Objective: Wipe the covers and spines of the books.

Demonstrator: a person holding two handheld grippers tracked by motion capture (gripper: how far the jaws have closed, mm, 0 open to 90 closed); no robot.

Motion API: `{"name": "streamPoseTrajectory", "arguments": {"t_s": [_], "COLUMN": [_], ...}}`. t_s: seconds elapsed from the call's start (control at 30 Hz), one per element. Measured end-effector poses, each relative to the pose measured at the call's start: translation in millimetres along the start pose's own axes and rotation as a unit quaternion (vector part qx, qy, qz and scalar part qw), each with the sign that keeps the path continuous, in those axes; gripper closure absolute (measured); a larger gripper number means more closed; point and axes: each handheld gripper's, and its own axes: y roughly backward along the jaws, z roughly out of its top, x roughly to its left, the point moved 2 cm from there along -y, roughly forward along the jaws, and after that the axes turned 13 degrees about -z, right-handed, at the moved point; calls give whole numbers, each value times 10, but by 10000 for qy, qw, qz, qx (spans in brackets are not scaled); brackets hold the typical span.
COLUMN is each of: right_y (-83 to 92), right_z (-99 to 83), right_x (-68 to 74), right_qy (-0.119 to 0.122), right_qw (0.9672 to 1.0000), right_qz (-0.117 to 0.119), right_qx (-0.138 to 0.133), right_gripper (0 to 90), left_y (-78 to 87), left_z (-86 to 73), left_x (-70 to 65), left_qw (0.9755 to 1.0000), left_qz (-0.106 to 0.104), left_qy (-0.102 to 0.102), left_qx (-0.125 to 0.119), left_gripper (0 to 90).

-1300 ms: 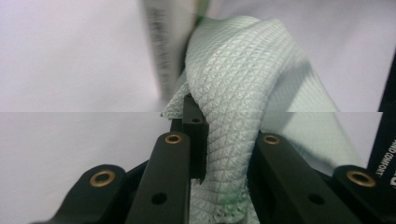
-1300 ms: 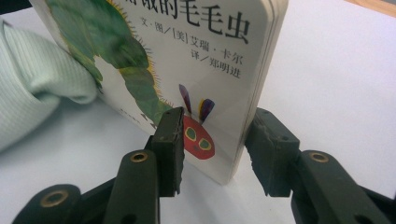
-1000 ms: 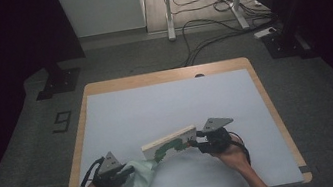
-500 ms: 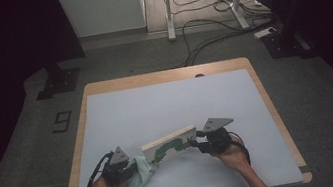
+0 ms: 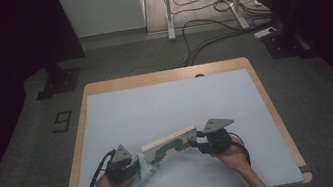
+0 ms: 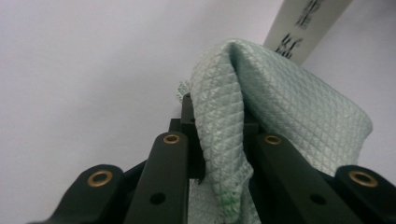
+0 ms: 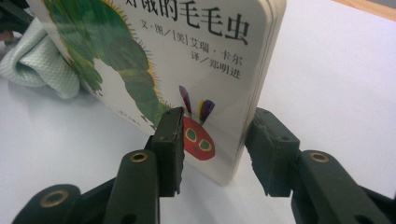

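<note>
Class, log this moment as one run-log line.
left gripper: shut on green cloth | right gripper: astride board book, jaws apart | book on edge on table

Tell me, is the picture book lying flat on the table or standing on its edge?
Standing on its edge. The picture book rises upright from the table, its cover facing sideways, with the right gripper straddling its corner.

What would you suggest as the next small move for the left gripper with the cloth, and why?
Probably sweep the cloth along the book cover. The left gripper pinches the cloth right at the book's near end, while the right gripper straddles the far end, steadying it upright.
</note>
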Motion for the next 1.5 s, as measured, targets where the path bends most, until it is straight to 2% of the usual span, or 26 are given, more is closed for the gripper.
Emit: {"name": "streamPoseTrajectory", "arguments": {"t_s": [0.17, 0.4, 0.9, 1.1, 1.37, 1.5], "right_y": [2, -2, 2, 3, 1, 1], "right_z": [-2, 3, -1, -6, -7, -9], "right_x": [0, 3, 5, 4, 5, 6], "right_qy": [4, 9, 10, 13, -10, -12], "right_qw": [10000, 10000, 10000, 10000, 10000, 10000], "right_qz": [-4, -11, -15, -17, -26, -31], "right_qx": [-6, 0, -5, -25, -35, -44], "right_gripper": [562, 562, 561, 561, 561, 561], "left_y": [109, 278, 551, 502, 367, 269], "left_z": [63, 208, 510, 461, 324, 242], "left_x": [-21, -73, -205, -200, -150, -122], "left_qw": [9998, 9994, 9988, 9988, 9994, 9997], "left_qz": [-89, -125, 81, 102, 14, 25], "left_qy": [27, -77, -405, -379, -241, -167], "left_qx": [-191, -317, -276, -277, -259, -174], "left_gripper": [802, 801, 801, 801, 801, 801]}}
